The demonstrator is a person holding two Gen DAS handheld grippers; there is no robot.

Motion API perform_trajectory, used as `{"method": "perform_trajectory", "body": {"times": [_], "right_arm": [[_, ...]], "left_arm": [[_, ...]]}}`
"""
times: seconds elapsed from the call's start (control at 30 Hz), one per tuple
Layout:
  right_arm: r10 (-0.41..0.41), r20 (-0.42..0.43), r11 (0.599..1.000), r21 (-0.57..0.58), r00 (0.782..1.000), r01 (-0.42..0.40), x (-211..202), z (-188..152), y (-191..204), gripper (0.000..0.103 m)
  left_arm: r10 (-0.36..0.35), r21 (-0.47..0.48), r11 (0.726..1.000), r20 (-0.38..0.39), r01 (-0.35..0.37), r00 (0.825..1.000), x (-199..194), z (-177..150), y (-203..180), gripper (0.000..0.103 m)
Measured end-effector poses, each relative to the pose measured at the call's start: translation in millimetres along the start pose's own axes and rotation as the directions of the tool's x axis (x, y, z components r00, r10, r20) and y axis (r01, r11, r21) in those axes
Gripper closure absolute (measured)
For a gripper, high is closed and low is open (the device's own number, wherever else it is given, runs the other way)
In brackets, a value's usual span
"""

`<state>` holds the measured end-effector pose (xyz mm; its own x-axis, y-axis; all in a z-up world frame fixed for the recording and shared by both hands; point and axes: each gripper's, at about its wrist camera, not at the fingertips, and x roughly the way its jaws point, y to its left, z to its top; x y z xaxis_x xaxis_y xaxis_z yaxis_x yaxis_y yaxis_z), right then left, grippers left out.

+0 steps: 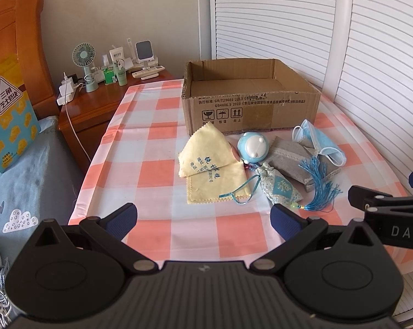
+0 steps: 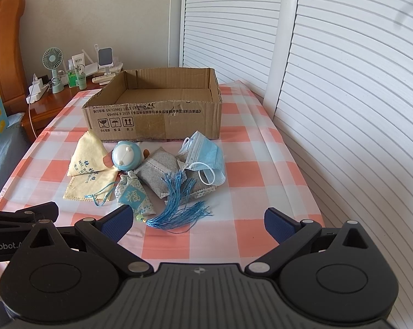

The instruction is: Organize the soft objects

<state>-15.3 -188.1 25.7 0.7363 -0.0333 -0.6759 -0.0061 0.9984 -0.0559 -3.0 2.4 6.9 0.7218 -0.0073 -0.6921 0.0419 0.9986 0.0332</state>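
The soft things lie in a loose heap at the middle of both views, on the checked desk [image 2: 250, 181] just in front of the empty cardboard box [image 2: 157, 115]: two yellow cloths [image 2: 88, 164] at the left of the heap, a round blue and white toy [image 2: 125, 156], a small patterned sachet [image 2: 135, 196] with a blue tassel [image 2: 179, 208], grey lace-trimmed pouches [image 2: 162, 172] and a blue face mask [image 2: 206, 159] at the right. All of it looks light and limp, so it should fold and sag rather than slip; the cloths are best pinched at a raised fold, the sachet across its stuffed body and not by the trailing tassel threads, the mask by its pleated middle. The left tongs [image 1: 203, 220] stand wide open at the lower middle of their view, holding and touching nothing. The right tongs [image 2: 196, 220] are likewise spread wide and empty, one pad just beside the sachet's lower end.
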Motion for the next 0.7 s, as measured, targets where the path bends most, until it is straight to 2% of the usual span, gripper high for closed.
{"method": "perform_trajectory", "body": {"times": [0.7], "right_arm": [[0.016,0.028,0.999,-0.041,0.999,-0.014,6.9,4.3,1.7,0.0]], "left_arm": [[-0.008,0.027,1.0,0.0,0.008,1.0,13.5,3.8,-4.4,0.0]]}}
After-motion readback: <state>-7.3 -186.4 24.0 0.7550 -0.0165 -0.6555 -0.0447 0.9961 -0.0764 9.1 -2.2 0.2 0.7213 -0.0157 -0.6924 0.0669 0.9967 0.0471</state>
